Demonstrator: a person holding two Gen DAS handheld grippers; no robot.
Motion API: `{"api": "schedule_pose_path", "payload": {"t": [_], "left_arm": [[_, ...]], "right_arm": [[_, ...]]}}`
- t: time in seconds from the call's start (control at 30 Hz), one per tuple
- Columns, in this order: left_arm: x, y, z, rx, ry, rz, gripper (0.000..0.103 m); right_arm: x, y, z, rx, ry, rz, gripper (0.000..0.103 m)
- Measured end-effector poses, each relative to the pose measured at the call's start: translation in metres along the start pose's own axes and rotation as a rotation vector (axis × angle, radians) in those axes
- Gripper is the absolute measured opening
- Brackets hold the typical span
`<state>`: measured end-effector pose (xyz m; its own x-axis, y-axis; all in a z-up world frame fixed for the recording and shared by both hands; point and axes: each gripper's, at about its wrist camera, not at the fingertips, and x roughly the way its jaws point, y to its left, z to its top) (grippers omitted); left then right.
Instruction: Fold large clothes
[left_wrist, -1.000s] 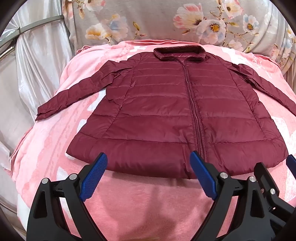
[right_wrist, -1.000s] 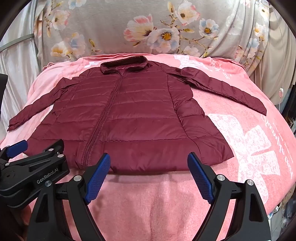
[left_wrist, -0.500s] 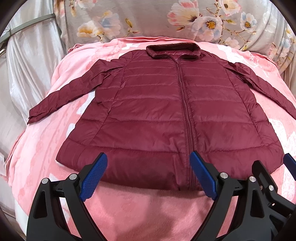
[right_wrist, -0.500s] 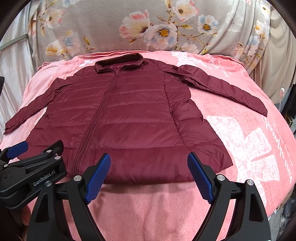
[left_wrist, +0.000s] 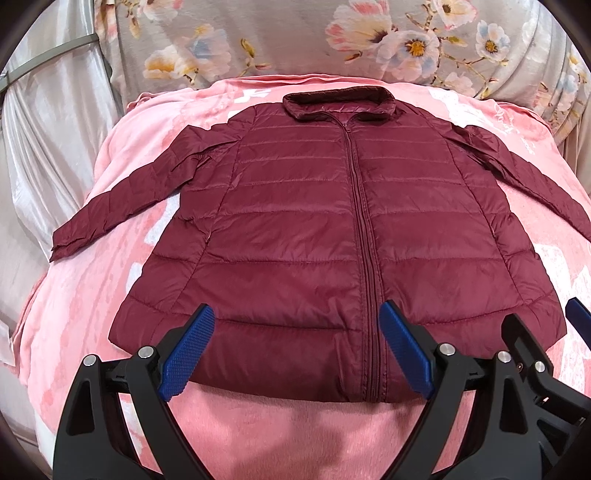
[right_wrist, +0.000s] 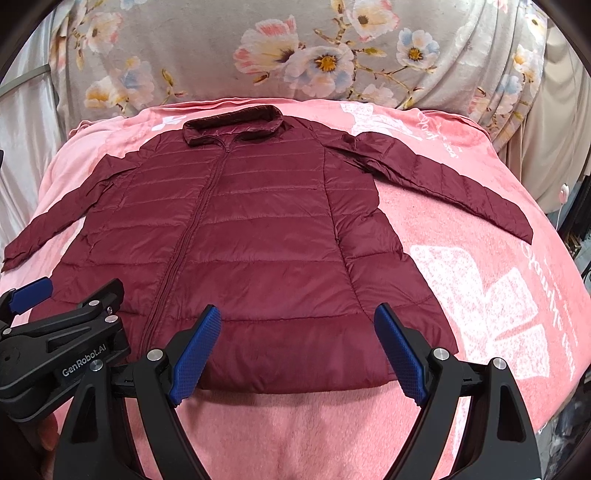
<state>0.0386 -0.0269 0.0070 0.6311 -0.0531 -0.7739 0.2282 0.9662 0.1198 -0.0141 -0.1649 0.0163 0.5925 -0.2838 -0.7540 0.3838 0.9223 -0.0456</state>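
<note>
Maroon quilted puffer jacket (left_wrist: 314, 236) lies flat and zipped, front up, on the pink fleece blanket (left_wrist: 295, 435), collar far from us, hem nearest, both sleeves spread wide. Its long axis runs straight away from our tongs, so the hem is the edge we meet first. Our left gripper (left_wrist: 295, 354) hangs over the hem's left-centre, blue pads spread wide and holding nothing; our right gripper (right_wrist: 297, 354) sits over the right half of the hem, equally agape and empty. The two stand side by side, about equally near the hem, and we judge neither has touched cloth yet. Behind the blanket rises a grey floral-print fabric backdrop (right_wrist: 295, 48). Compared with a second ago, the hem has slid closer under both sets of pads, so we've pushed forward; the jacket itself hasn't shifted.
</note>
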Motion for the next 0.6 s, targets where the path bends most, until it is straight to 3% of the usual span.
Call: {"api": "schedule_pose_path", "payload": {"t": [0.6], "left_arm": [[-0.007,0.007,0.013,-0.014,-0.023,0.012,0.088]], "right_arm": [[-0.005,0.007,0.015,-0.005,-0.022,0.0,0.084]]}}
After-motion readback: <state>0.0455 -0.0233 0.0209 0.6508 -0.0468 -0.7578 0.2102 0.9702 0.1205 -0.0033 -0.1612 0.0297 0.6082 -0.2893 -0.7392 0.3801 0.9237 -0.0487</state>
